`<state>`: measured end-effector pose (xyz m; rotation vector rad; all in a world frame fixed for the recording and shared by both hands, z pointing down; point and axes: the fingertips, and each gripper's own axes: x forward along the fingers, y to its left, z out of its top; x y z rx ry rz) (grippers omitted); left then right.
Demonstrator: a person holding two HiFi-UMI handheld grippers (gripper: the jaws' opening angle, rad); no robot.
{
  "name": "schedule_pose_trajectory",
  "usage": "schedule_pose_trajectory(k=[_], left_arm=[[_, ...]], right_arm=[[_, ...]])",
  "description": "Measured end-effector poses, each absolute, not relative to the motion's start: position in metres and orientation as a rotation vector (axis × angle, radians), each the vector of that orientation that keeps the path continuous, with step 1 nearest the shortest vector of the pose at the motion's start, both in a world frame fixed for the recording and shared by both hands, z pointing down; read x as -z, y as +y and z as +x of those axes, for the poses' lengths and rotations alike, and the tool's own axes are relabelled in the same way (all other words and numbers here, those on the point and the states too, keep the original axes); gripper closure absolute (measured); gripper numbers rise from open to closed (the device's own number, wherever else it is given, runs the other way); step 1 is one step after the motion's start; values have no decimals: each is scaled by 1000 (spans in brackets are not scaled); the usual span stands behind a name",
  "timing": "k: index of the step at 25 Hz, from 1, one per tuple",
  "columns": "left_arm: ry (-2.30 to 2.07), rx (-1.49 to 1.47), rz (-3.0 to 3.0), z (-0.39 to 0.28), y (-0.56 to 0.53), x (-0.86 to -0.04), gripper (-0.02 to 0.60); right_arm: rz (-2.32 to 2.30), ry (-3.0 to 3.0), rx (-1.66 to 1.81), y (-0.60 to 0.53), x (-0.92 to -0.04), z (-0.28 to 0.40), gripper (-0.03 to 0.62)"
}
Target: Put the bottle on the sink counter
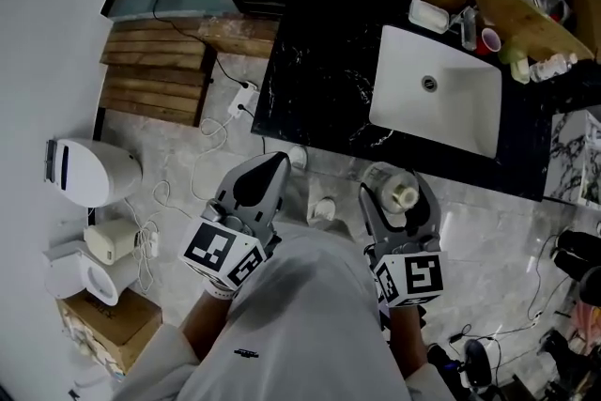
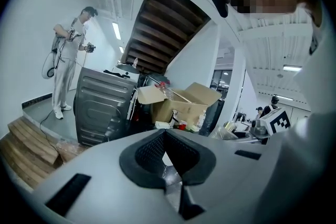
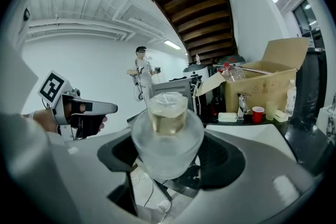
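head view: bottle clamped in the right gripper, short of the sink counter

head view alone gives the layout from above. the bottle (image 1: 405,196) is held between the fingers of the right gripper (image 1: 395,176), over pale floor tiles. the black sink counter (image 1: 319,80) lies ahead of the fingertips and is not touched. the white basin (image 1: 451,113) set into that counter is seen straight beyond the right fingertips. the left gripper (image 1: 275,162) is carried beside the right one, its fingers brought together to a point with nothing between them.

right gripper view adds what cannot be read from above. both pads are pressed on the frosted, rounded body of the bottle, which stands upright between the fingers. a pale yellow tint is seen at its neck. beyond the fingers and to their right, a red cup (image 3: 258,114) and a white soap dish (image 3: 228,117) are set on the counter. what the cup holds cannot be told. behind them an open cardboard box (image 3: 268,84) is seen, with a clear plastic container (image 3: 233,72) with a red cap sticking out of its top.

left gripper view shows the dark pads met at their tips. past them a grey washing machine (image 2: 102,105) is seen, which the right gripper view shows only in part. far to the left of the fingers, a person (image 2: 67,65) is seen standing on a raised floor.
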<state>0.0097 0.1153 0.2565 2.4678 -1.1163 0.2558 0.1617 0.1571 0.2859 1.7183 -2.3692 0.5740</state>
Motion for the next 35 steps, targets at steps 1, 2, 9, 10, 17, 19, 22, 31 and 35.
schedule_pose_trajectory(k=[1, 2, 9, 10, 17, 19, 22, 31, 35], left_arm=[[-1108, -253, 2472, 11, 106, -255, 574], [-1101, -249, 2477, 11, 96, -254, 574], [-1029, -243, 2501, 8, 42, -256, 574], [-1015, -244, 2502, 7, 35, -257, 574], [-940, -231, 2526, -3, -18, -256, 574], [-919, -231, 2531, -8, -31, -257, 574], [-879, -232, 2542, -14, -50, -260, 574], [-798, -239, 2574, -28, -85, -272, 574], [-782, -239, 2564, -30, -92, -273, 574]], right_arm=[[1723, -2365, -573, 148, -285, 162, 250], [1731, -2361, -573, 139, -283, 162, 250], [1779, -2317, -559, 90, -279, 151, 250], [1782, -2308, -556, 84, -279, 149, 250], [1833, -2239, -540, 35, -273, 135, 250], [1837, -2218, -528, 23, -273, 128, 250], [1852, -2187, -510, 6, -274, 118, 250], [1894, -2138, -478, -27, -278, 95, 250], [1872, -2131, -473, -35, -279, 89, 250]])
